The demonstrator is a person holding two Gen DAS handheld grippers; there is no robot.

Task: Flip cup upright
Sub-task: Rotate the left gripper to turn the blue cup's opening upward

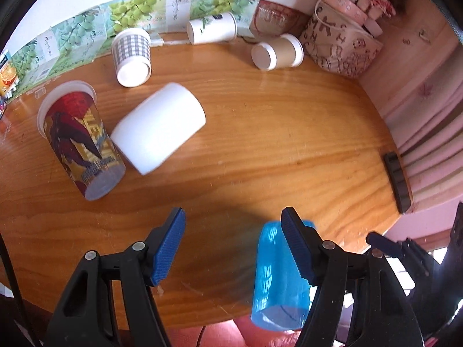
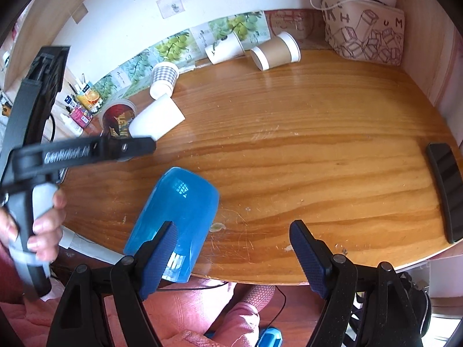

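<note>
A translucent blue cup (image 2: 176, 214) lies tilted at the near edge of the wooden table (image 2: 289, 150), its open end over the edge; it also shows in the left wrist view (image 1: 277, 277). My left gripper (image 1: 233, 245) is open, its right finger just in front of the cup. My right gripper (image 2: 233, 256) is open, its left finger overlapping the cup's side. Neither holds the cup.
Other cups lie on their sides: a white one (image 1: 159, 128), a printed red one (image 1: 78, 141), a checked one (image 1: 131, 56), a white paper one (image 1: 212, 30), a brown one (image 1: 279, 50). A patterned bag (image 1: 341, 43) stands back right. A black phone (image 2: 447, 193) lies at right.
</note>
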